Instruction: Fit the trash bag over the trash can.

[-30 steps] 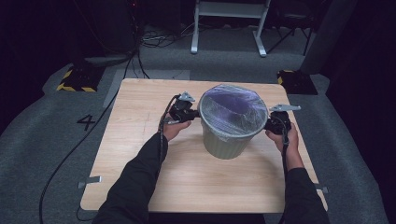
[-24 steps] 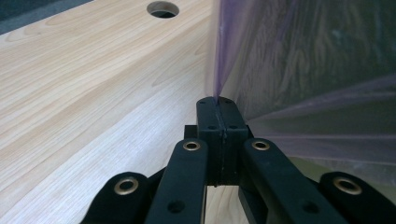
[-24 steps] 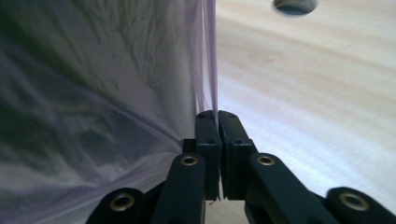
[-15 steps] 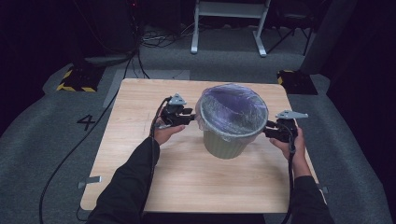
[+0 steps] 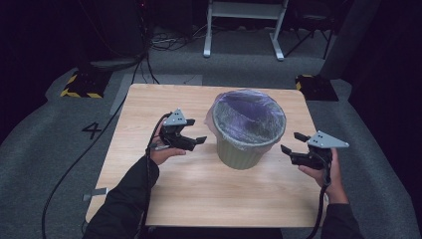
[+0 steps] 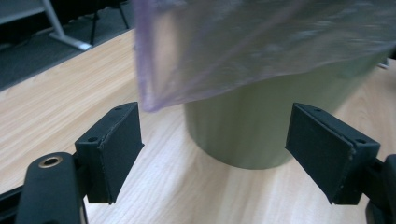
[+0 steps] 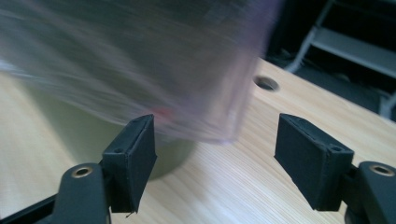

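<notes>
A pale green bin [image 5: 244, 154] stands on the wooden table [image 5: 149, 104], lined with a thin purple bag [image 5: 249, 119] whose edge is folded over the rim. My left gripper [image 5: 198, 143] hovers just left of the bin, apart from it. Its jaws have just been opening and nothing is between them. In the left gripper view the bag's overhang [image 6: 261, 46] hangs ahead over the bin wall [image 6: 252, 130]. My right gripper [image 5: 289, 142] is held to the right of the bin, also just opened and holding nothing. The bag [image 7: 140, 60] is blurred ahead of it.
A round hole [image 7: 266, 83] pierces the tabletop near the far right corner. Beyond the table stand a white metal frame [image 5: 244, 30] and a yellow-striped block [image 5: 79, 87] on grey carpet. Cables trail down the table's left side.
Both grippers were shut at the bin's rim on either side. They have let go, opened wide and drawn outward and toward the near edge of the table.
</notes>
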Motion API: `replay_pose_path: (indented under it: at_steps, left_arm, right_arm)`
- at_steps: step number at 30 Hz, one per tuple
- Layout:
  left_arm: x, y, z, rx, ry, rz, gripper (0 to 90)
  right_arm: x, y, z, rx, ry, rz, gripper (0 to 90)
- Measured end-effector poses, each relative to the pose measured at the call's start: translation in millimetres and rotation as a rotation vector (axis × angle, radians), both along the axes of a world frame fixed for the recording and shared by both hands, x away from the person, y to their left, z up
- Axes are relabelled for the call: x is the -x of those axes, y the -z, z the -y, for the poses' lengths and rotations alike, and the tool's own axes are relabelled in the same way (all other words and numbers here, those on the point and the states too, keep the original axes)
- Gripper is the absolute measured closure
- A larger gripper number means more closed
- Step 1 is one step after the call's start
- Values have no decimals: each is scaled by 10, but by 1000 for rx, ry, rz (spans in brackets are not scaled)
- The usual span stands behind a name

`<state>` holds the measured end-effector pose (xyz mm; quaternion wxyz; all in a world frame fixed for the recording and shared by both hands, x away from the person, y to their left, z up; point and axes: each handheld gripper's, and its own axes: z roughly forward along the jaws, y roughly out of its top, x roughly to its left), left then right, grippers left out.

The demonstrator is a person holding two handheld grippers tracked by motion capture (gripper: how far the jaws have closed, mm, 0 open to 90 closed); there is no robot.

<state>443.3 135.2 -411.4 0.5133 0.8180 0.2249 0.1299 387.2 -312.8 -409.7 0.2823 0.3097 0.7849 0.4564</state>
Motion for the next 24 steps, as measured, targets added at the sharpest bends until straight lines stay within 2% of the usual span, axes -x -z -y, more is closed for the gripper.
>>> replay_pose_path:
  at_steps: [3, 6, 8, 11, 12, 13, 14, 15, 19, 21, 24]
  left_arm:
    - [68, -69, 99, -12, 25, 40, 185]
    - [91, -126, 201, -27, 20, 79, 249]
    - [89, -142, 257, -42, 11, 103, 394]
    - [61, -139, 325, -72, 7, 113, 628]
    - [57, -134, 333, -69, 18, 120, 733]
    - [52, -130, 338, -57, 31, 117, 810]
    - [49, -126, 348, -65, 28, 121, 872]
    - [44, -118, 358, -77, 26, 122, 897]
    - [25, -65, 355, -93, 27, 103, 900]
    - [23, -27, 342, -106, 28, 99, 900]
    - [21, 62, 326, -127, 37, 75, 900]
  right_arm:
    - [113, -25, -109, -1, -38, 43, 279]
    - [174, -38, -233, 15, -53, 71, 277]
    - [187, -36, -296, 16, -59, 77, 298]
    - [181, -18, -352, 38, -50, 84, 488]
    - [173, -6, -365, 38, -56, 79, 559]
    - [166, 8, -379, 42, -62, 77, 629]
    - [158, 23, -390, 51, -72, 78, 669]
    - [153, 35, -400, 52, -75, 78, 718]
    - [134, 76, -393, 38, -92, 67, 900]
    - [133, 98, -373, 25, -114, 57, 900]
    - [139, 133, -354, 39, -125, 37, 900]
